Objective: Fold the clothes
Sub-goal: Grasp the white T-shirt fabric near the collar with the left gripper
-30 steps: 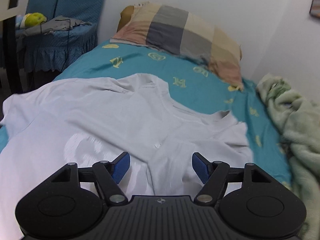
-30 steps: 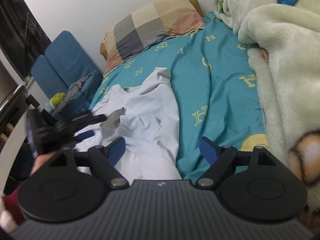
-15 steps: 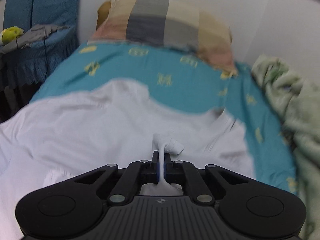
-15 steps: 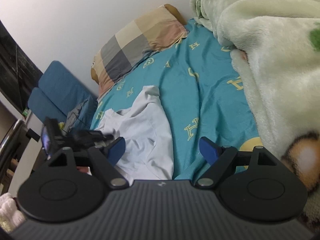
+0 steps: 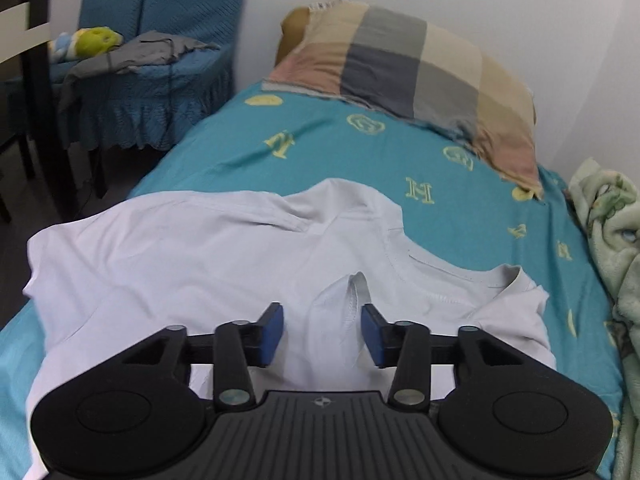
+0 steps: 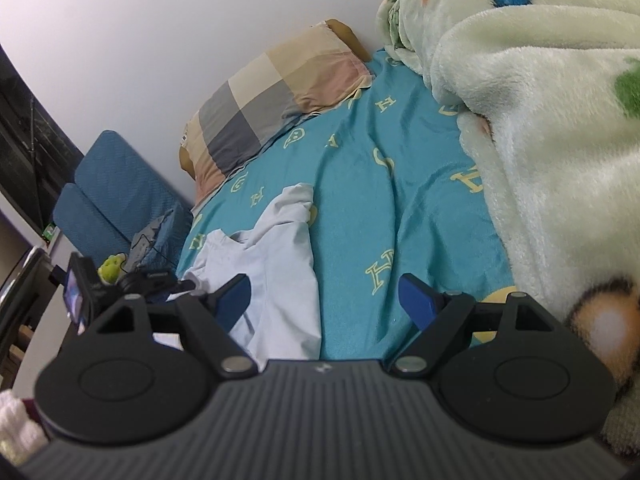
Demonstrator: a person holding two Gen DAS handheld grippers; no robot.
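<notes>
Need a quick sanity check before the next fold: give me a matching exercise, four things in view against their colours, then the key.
Things:
1. T-shirt
2. Bedsheet
3. Pillow
4. Blanket

Colours:
A. teal with yellow letters
B. fluffy pale green
C. plain white
D. beige, grey and pink checks

Pairs: 1-C, 2-A, 3-D, 4-B

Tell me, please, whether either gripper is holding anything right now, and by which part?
Nothing is held. The left gripper is open, its blue pads either side of a raised pinch of the white cotton T-shirt. The right gripper is open over the teal bedsheet.
</notes>
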